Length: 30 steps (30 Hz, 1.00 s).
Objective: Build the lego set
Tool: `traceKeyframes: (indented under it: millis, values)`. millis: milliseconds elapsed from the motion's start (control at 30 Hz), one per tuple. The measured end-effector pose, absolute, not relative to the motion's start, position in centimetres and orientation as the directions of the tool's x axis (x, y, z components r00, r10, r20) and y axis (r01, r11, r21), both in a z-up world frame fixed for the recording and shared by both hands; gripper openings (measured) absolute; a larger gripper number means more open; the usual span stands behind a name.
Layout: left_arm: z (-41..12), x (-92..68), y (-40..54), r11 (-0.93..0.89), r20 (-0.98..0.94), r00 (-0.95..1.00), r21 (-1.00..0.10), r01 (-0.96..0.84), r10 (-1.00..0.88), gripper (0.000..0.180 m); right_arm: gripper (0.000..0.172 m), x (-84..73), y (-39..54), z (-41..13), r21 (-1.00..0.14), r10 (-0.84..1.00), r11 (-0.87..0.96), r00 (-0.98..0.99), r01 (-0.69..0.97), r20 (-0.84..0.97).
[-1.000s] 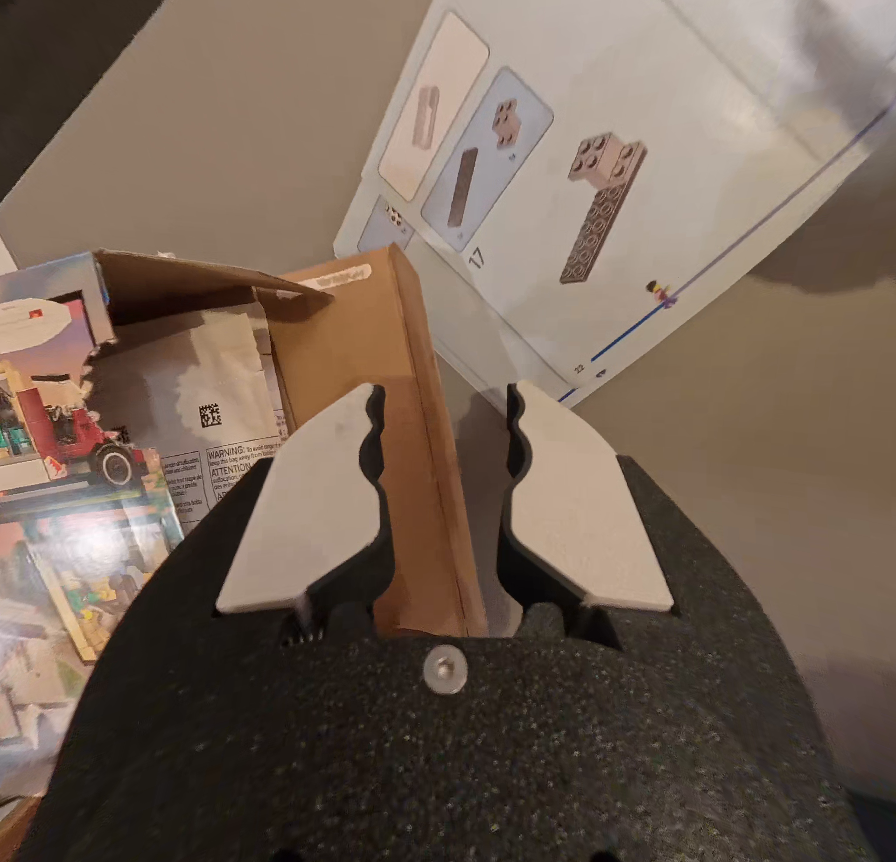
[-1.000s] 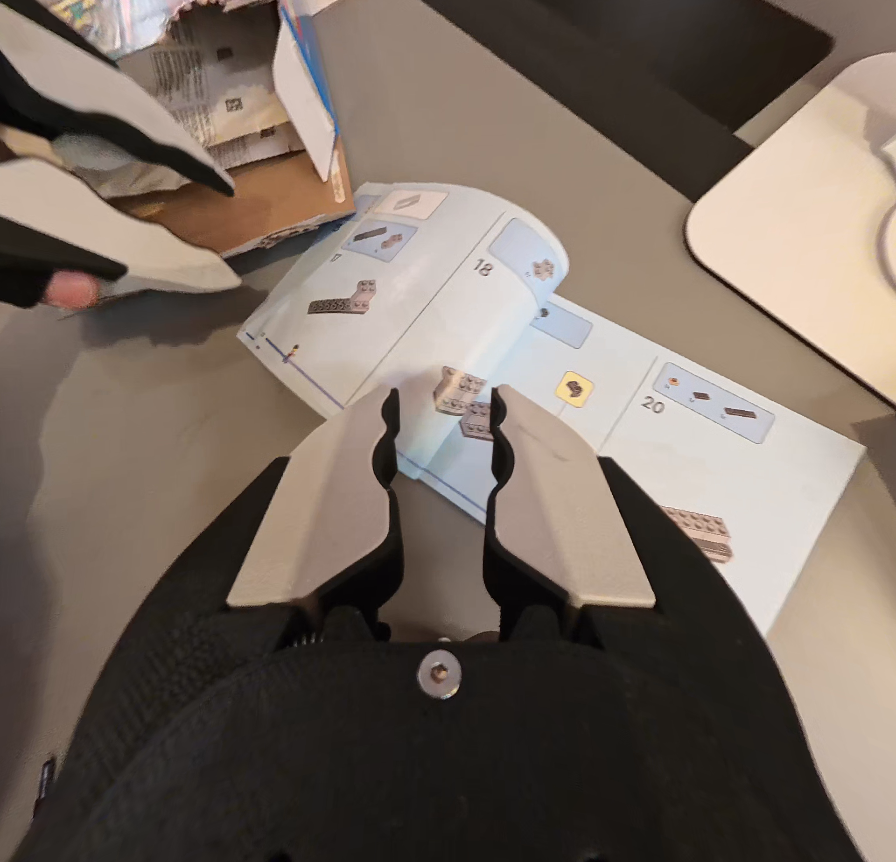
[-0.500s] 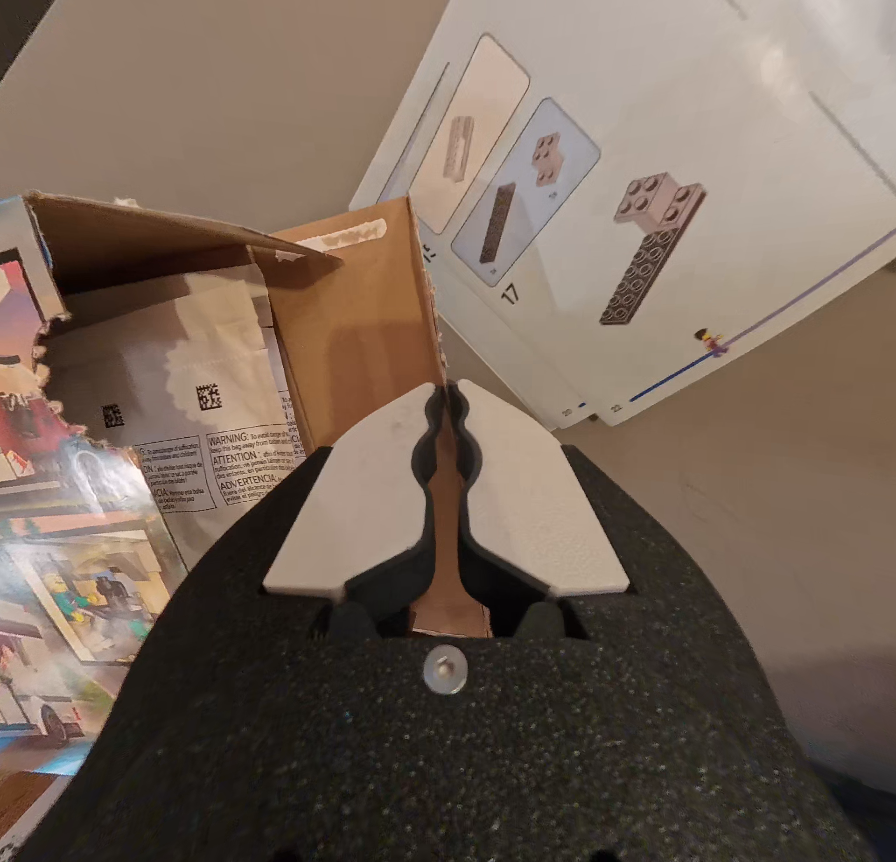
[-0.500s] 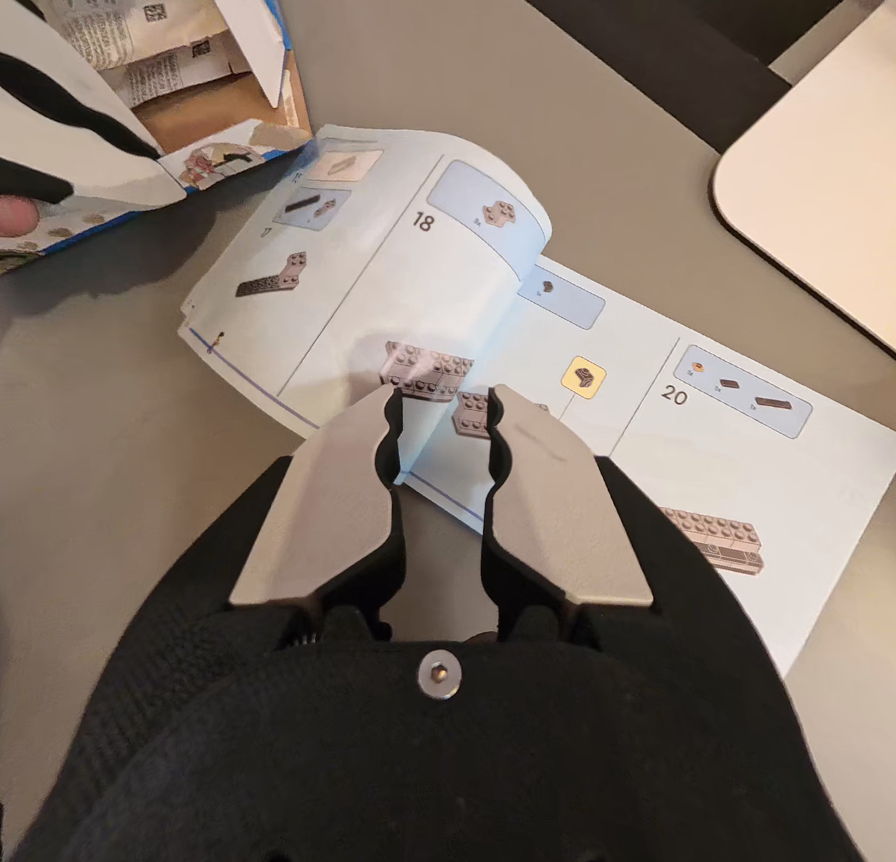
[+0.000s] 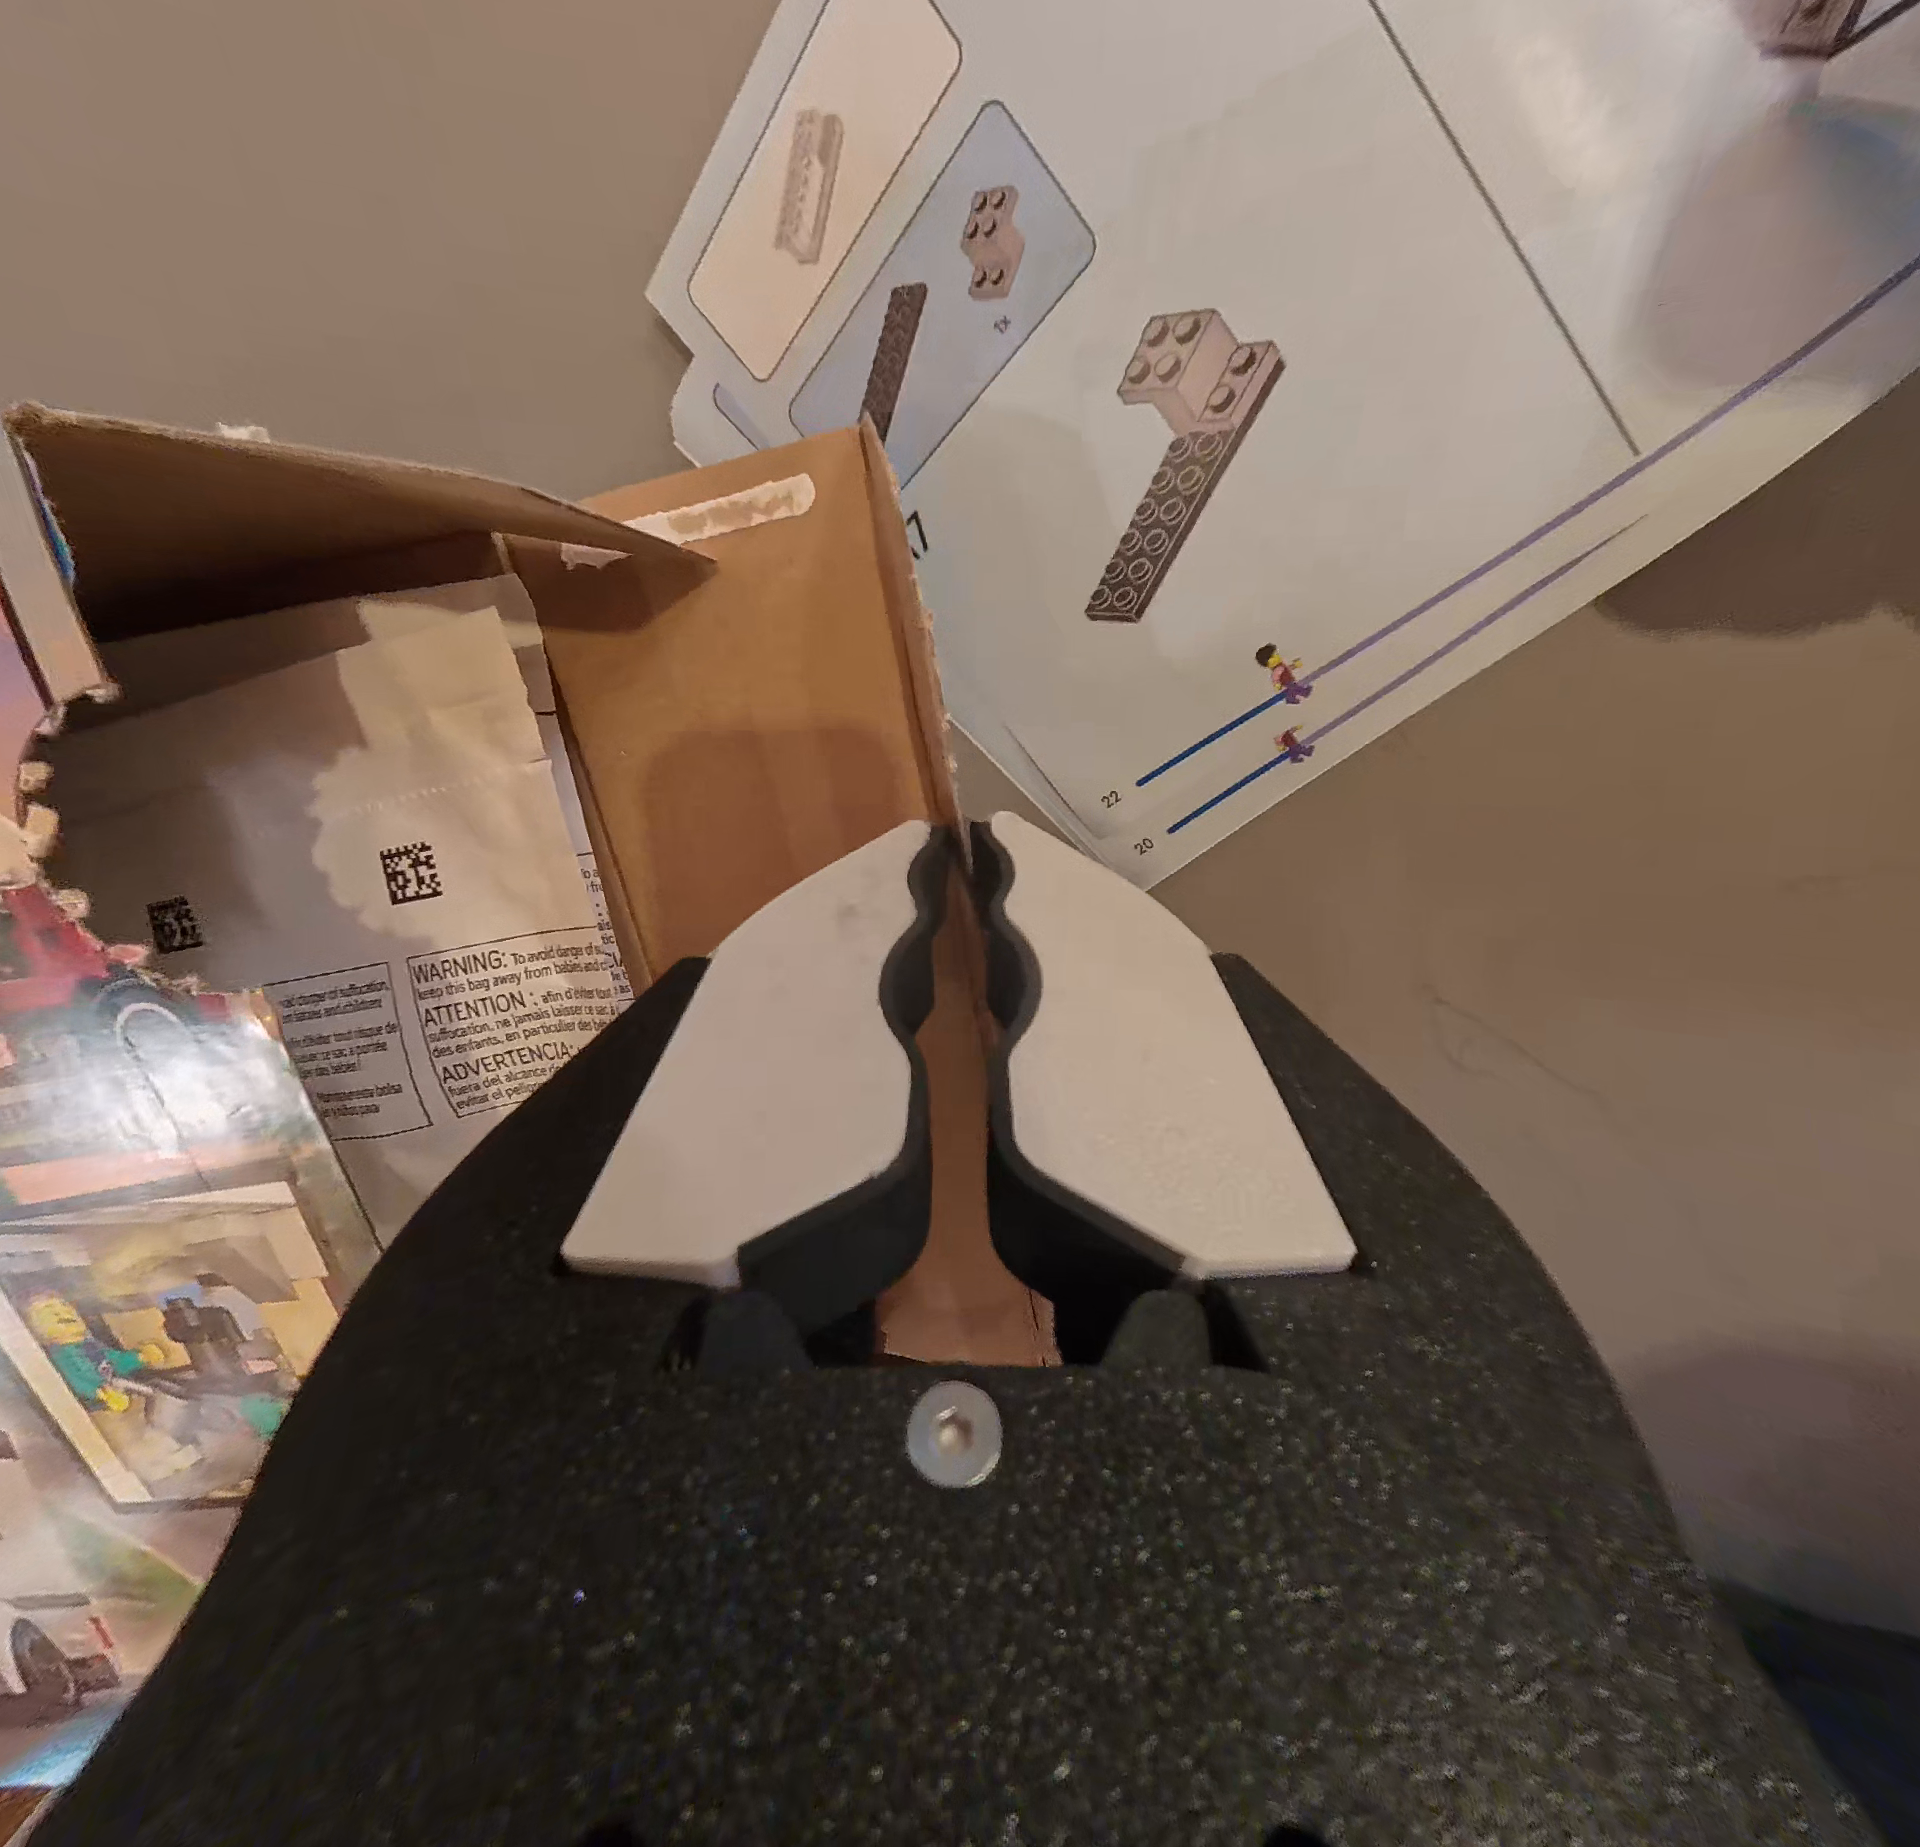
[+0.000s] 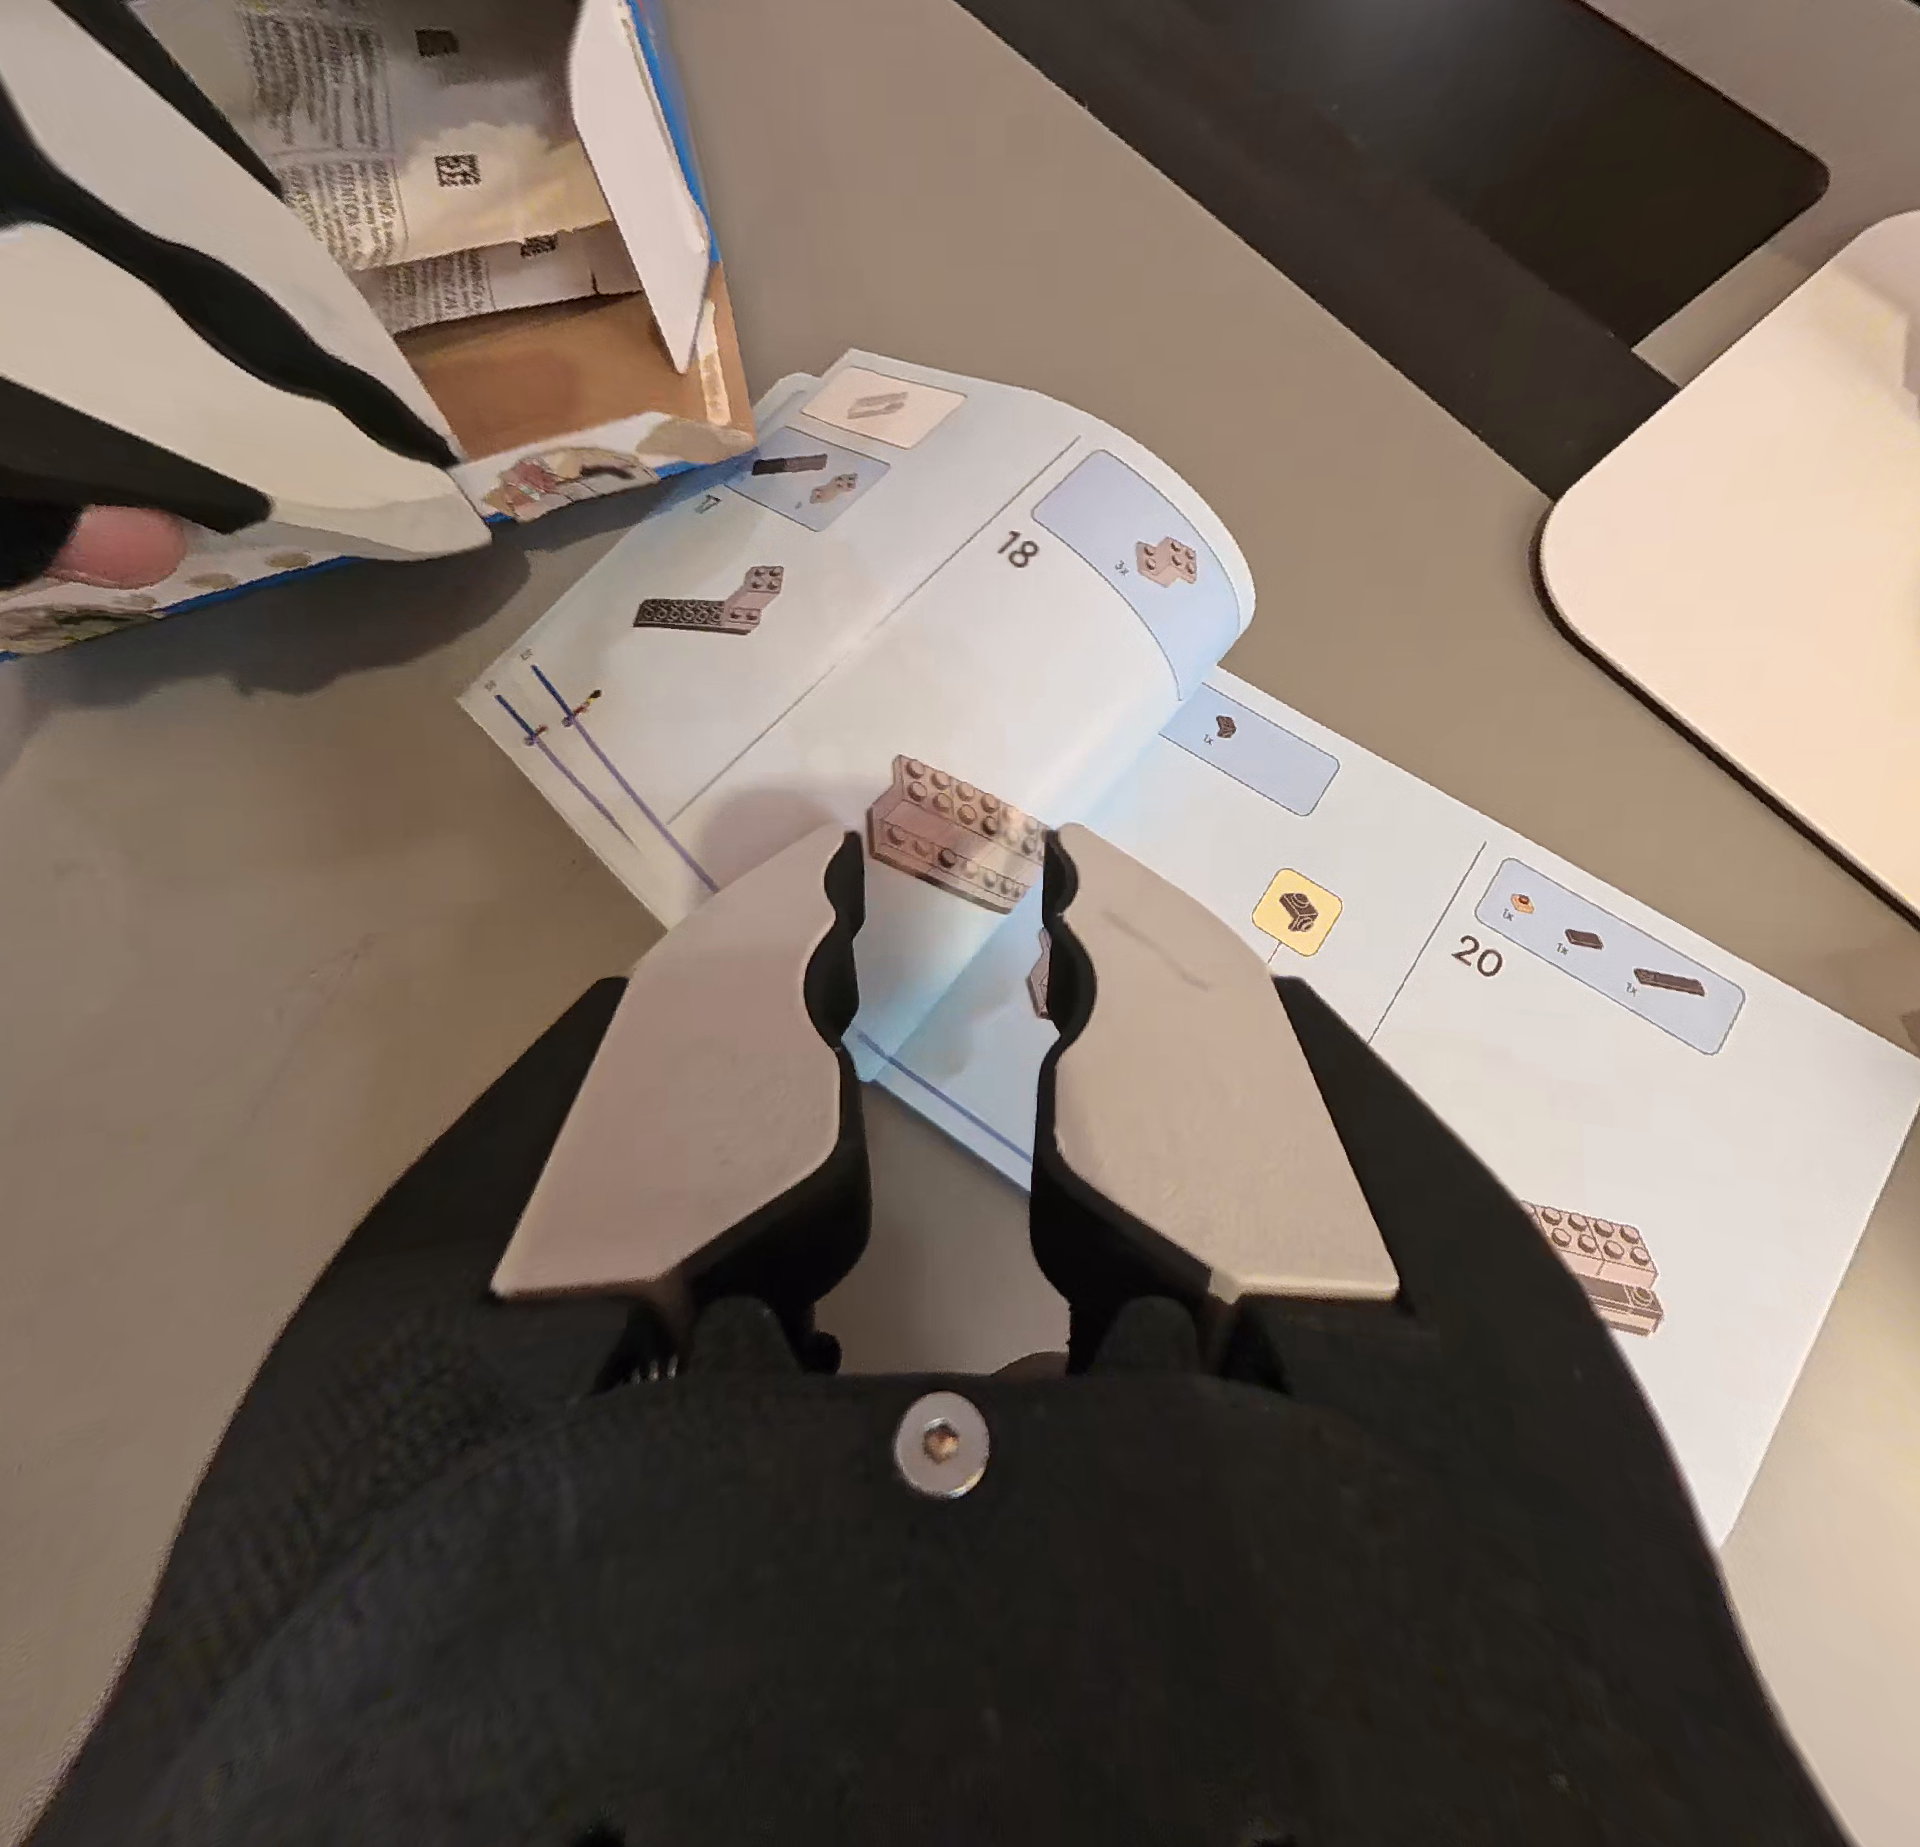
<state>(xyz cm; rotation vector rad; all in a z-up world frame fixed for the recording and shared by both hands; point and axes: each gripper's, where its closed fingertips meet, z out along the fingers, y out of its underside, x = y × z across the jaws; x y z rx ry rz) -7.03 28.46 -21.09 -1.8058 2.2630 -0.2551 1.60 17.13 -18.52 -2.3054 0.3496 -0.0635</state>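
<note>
My left gripper (image 5: pixel 961 841) is shut on the brown inner wall (image 5: pixel 748 737) of a torn-open printed cardboard box; the thin card runs between both pads. The right wrist view shows the same box (image 6: pixel 582 384) with the left gripper (image 6: pixel 462 498) clamped on its edge. White paper bags (image 5: pixel 343 810) lie inside the box. An open building-instruction booklet (image 6: pixel 935 654) lies on the grey table, one page curling up. It also shows in the left wrist view (image 5: pixel 1299 239). My right gripper (image 6: pixel 951 852) is open and empty, just above the booklet's curled page.
A white board with rounded corners (image 6: pixel 1745 467) sits at the right. A dark mat (image 6: pixel 1403 104) lies at the far side. A person's fingertip (image 6: pixel 114 550) shows by the left gripper. Bare grey table (image 6: pixel 260 914) lies to the left of the booklet.
My left gripper closed from wide open onto the box wall and now holds it. The right gripper stayed open and moved a little forward over the booklet.
</note>
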Motion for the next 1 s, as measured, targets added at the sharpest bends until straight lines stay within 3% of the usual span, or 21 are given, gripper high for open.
traceKeyframes:
  millis: [333,567,1000]
  values:
    - [-21.1,-7.4,28.3,0.223,-0.034,-0.223,-0.297,-0.928,-0.974,0.004,0.032,5.5,14.5,-19.1,-0.697,-0.370,-0.654,0.928,-0.294,-0.044]
    - [-21.1,-8.0,27.9,0.228,0.008,-0.242,-0.301,-0.926,-0.970,0.004,0.030,3.7,16.4,-19.2,-0.705,-0.333,-0.679,0.942,-0.205,0.047]
    - [-21.6,-9.7,27.5,0.229,0.092,-0.264,-0.281,-0.932,-0.960,0.008,0.030,3.5,16.9,-19.0,-0.716,-0.338,-0.673,0.938,-0.185,0.075]
